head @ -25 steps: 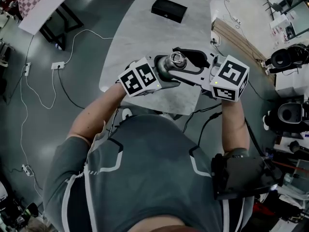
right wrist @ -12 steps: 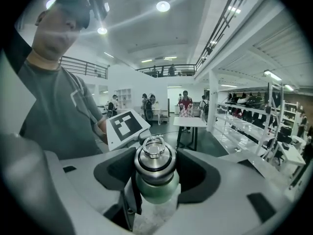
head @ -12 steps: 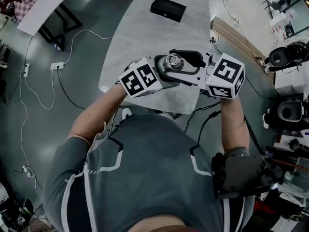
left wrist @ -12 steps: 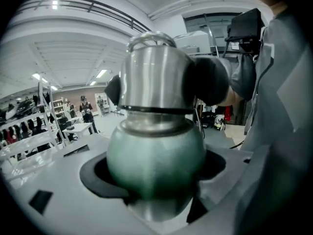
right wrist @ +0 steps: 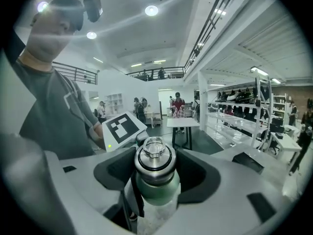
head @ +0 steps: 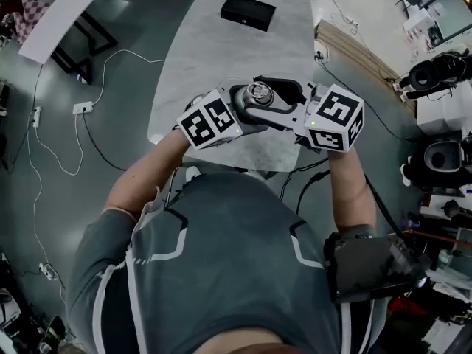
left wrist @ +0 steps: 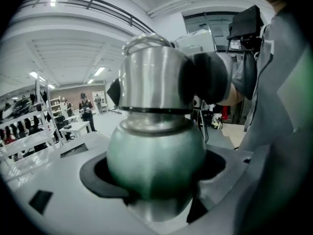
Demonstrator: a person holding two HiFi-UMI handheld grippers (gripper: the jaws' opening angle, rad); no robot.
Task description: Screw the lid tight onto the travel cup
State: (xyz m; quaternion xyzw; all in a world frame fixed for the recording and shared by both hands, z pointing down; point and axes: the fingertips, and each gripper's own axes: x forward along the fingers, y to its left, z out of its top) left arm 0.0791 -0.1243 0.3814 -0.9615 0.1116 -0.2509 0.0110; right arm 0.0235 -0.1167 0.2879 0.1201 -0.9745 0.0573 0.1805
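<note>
I hold the travel cup in the air over the near edge of the pale table. Its round green body sits between the left gripper's jaws, which are shut on it. The steel lid with a clear loop on top sits on the cup's neck. My right gripper comes in from the right and its dark pads lie against both sides of the lid. In the head view the lid shows between the two marker cubes.
A black box lies at the table's far end. A white table stands at the upper left, with cables and a power strip on the floor. Equipment crowds the right side.
The right gripper's marker cube has turned and shifted a little toward the cup. The left gripper and the cup body stay nearly where they were.
</note>
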